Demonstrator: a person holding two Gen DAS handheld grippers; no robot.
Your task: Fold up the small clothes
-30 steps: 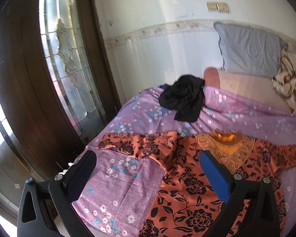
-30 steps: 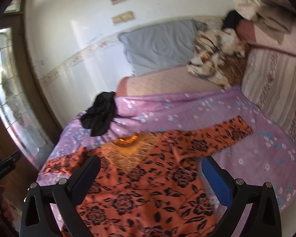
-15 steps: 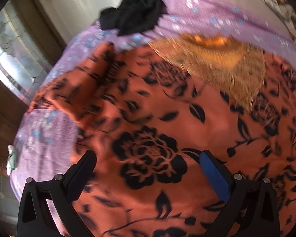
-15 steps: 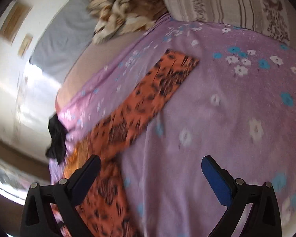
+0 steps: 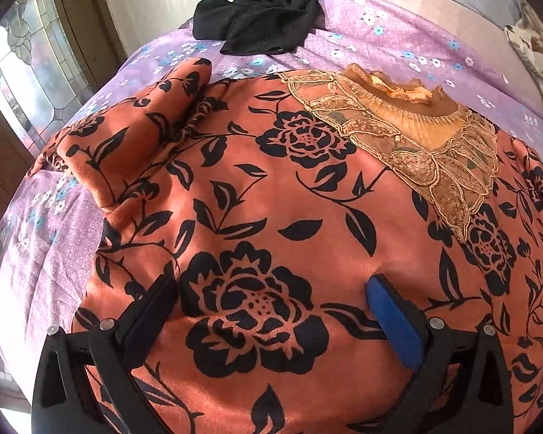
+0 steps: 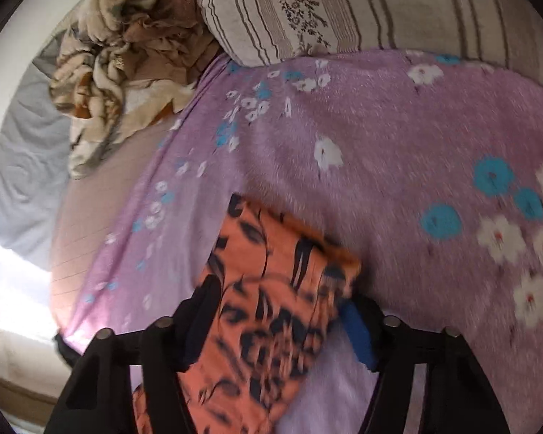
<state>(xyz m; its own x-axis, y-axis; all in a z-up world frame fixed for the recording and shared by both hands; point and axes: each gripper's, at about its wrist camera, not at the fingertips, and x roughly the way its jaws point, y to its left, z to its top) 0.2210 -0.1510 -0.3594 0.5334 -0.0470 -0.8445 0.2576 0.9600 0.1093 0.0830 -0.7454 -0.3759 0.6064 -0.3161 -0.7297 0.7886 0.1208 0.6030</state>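
Left wrist view: an orange garment [image 5: 271, 188] printed with black roses and leaves lies spread flat on a lilac bedsheet [image 5: 391, 36] scattered with white and blue flowers. A gold embroidered neckline panel [image 5: 427, 144] sits at the garment's far end; one sleeve [image 5: 126, 144] is folded inward along the left side. The left gripper [image 5: 271, 311] hangs low over the body of the garment, jaws spread wide, the black pad and the blue pad standing apart on either side of a large rose, with nothing clamped between them. A crumpled black cloth [image 5: 268, 18] rests beyond the garment near the wall.

Right wrist view (motion-blurred): the right gripper [image 6: 278, 322] straddles the cuff end of the other sleeve [image 6: 271, 289], which lies on the sheet between the two pads. The jaws have just been closing, now about half-way in; whether the pads already press the fabric cannot be told. Behind lie a striped pillow [image 6: 362, 7], a rumpled beige and brown blanket [image 6: 119, 47] and a grey pillow [image 6: 21, 159].

No brand, label or legible writing appears in either view
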